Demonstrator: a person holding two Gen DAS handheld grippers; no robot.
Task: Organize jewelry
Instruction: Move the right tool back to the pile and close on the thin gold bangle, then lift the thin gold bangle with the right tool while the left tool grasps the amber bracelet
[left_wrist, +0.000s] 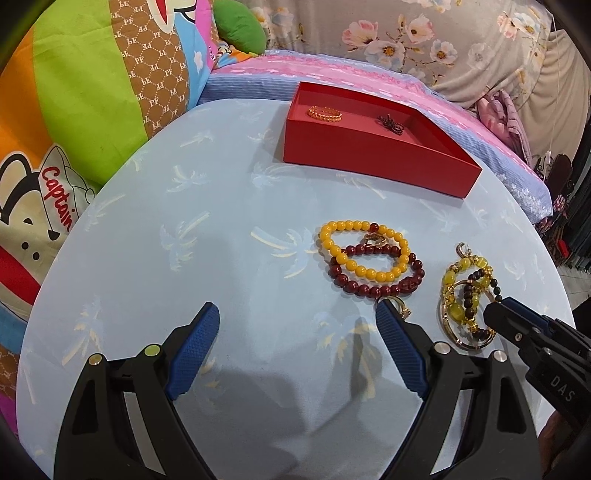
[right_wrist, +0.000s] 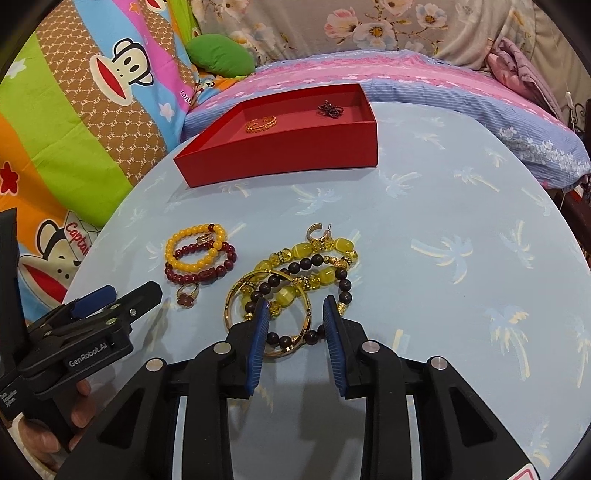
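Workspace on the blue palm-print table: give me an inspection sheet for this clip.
Surface: round table under a light blue palm-print cloth.
Job's things: red tray holding a gold ring and a dark beaded piece; yellow bracelet overlapping a maroon bracelet; flower ring; tangled pile of bangle and yellow and dark beads; hoop earring.
Clutter: nothing seen.
Grippers: left gripper open, empty; right gripper open, straddling the pile.
Cables: nothing seen.
Surroundings: cartoon pillows, floral bedding.
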